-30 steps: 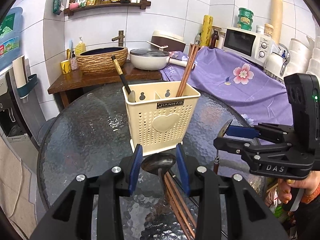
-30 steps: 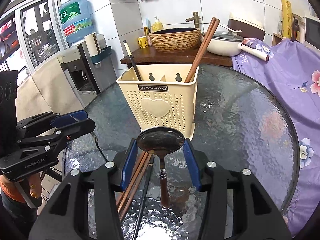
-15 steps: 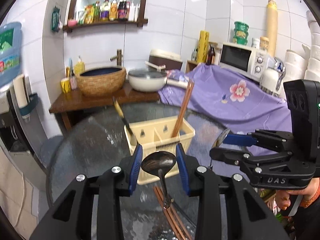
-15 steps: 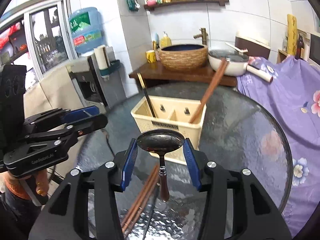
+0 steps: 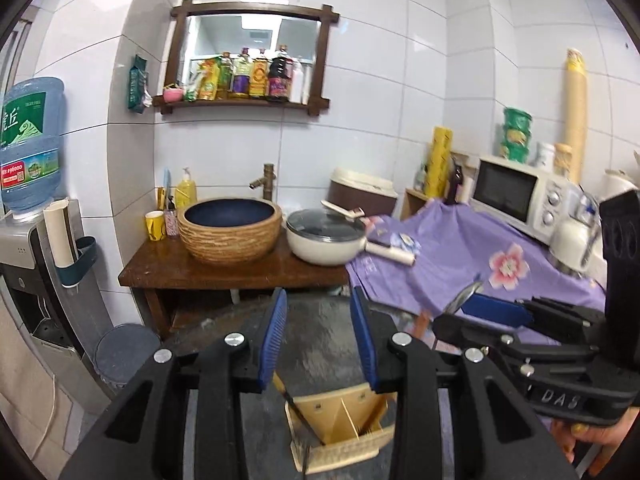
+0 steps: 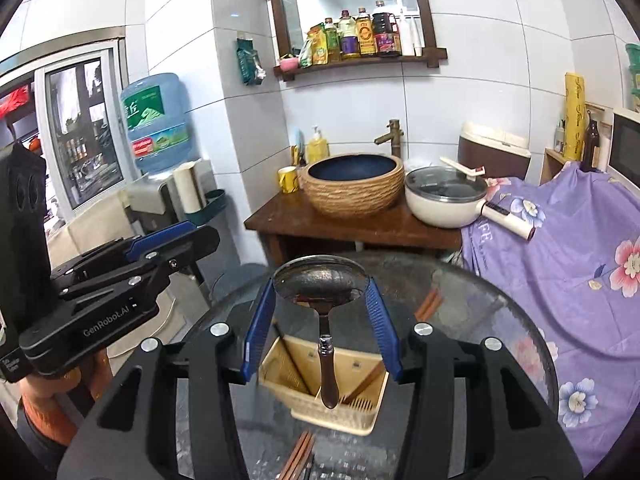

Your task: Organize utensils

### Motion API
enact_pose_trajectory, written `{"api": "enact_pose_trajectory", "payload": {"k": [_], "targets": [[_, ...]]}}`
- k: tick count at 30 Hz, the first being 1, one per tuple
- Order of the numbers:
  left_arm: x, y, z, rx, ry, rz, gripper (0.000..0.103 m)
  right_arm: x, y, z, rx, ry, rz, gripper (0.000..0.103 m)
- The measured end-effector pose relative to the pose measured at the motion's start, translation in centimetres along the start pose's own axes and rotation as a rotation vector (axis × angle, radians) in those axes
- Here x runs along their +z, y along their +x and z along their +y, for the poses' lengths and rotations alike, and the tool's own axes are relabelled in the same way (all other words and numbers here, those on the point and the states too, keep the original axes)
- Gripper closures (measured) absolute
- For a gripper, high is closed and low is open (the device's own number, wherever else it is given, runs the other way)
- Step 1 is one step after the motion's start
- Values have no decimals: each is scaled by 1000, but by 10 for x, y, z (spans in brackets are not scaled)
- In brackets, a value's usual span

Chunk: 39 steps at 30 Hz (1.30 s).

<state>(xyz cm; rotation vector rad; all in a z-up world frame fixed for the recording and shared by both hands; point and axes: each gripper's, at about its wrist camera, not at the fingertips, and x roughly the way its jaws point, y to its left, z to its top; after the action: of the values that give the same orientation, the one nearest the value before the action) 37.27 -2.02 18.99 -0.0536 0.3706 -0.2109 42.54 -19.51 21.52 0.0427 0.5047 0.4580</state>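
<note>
- White tiles back our glass table (image 6: pixel 500 320); the caddy (image 6: pixel 320 384) stands on it.
- Our right gripper (image 6: pixel 320 312) clamps the ladle (image 6: pixel 320 280) by its bowl, handle dangling above the caddy.
- Our left gripper (image 5: pixel 318 344) has its fingers apart, empty.
- That rounded bowl could slip, and a swinging handle could snag the divider.

Black tongs (image 6: pixel 320 320) with ribbed blue pads (image 6: pixel 260 330) hold a dark metal spoon (image 6: pixel 320 282) with a brown handle; the holder (image 6: pixel 324 392) is cream, perforated; the worktop (image 6: pixel 480 320) dark dimpled glass; the cloth (image 6: pixel 560 248) lilac with pink and white flowers; the basin (image 6: pixel 354 190) ribbed tan outside, navy inside
</note>
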Motion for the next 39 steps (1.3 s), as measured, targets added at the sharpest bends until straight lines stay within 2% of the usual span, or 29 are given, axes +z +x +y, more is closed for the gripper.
{"api": "enact_pose_trajectory", "payload": {"k": [4,8,12,13,14,15,16,20,21,22,23,25,27,30,32,36,39], "targets": [[-10,20,1,1,14,23,70,-7,30,-7,-24,2,13,55],[-37,34,19,-28,-41,65,70,-33,58,-17,-44,21,32,55],[-70,49,38,-35,-76,152,70,-60,81,-18,-29,28,95,55],[-75,49,42,-41,-76,172,65,-68,85,-17,-28,16,110,51],[-79,45,45,-39,-77,178,59,-73,88,-15,-32,4,118,34],[-83,41,48,-29,-80,179,38,-80,90,-12,-47,-14,125,28],[-87,36,51,-9,-80,175,22,-84,89,-9,-69,-34,114,26],[-106,16,58,86,-55,160,16,-97,74,1,-94,-81,78,26],[-117,10,59,95,-54,162,10,-100,66,3,-88,-78,57,26],[-128,4,60,99,-54,162,6,-104,58,5,-84,-80,41,21],[-143,-2,60,105,-59,159,6,-110,48,8,-84,-86,19,14],[-168,-5,59,118,-57,185,6,-128,29,12,-103,-95,-27,9],[-194,-3,55,138,-44,238,6,-147,16,16,-123,-112,-37,7],[-231,6,52,178,-50,290,6,-192,5,12,-154,-126,23,5],[-252,21,51,185,-73,359,6,-216,6,3,-177,-96,72,5],[-270,44,48,240,-54,422,6,-262,24,-36,-205,15,241,5],[-281,58,48,242,-51,472,6,-280,35,-54,-239,47,312,5]]}}
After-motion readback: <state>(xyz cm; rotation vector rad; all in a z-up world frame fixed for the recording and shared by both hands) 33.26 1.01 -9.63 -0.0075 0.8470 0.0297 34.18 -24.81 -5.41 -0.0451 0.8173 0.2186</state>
